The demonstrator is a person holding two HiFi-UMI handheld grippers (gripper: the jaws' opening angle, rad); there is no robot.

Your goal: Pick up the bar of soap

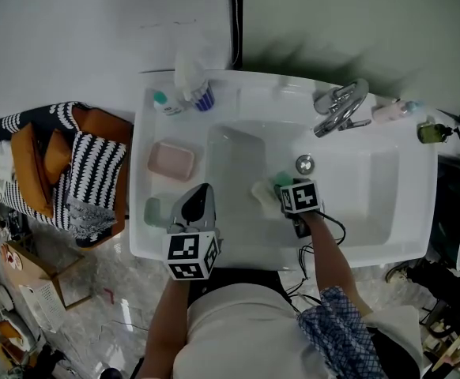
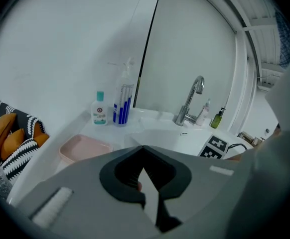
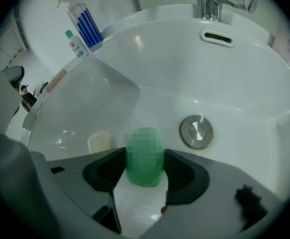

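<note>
The right claw (image 3: 145, 169) grips the green bar of soap (image 3: 144, 153) between both pads, low in the sink (image 3: 244, 83) beside the drain (image 3: 197, 131). A cream bar (image 3: 99, 142) lies nearby. The left claw (image 2: 142, 151) is closed and empty above the sink's near rim.

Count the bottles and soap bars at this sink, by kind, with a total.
Bottles: 4 (teal-capped bottle, spray bottle, pink bottle, green pump bottle)
Soap bars: 2 (green bar between the right gripper's jaws, cream bar in the basin)
Total: 6
</note>
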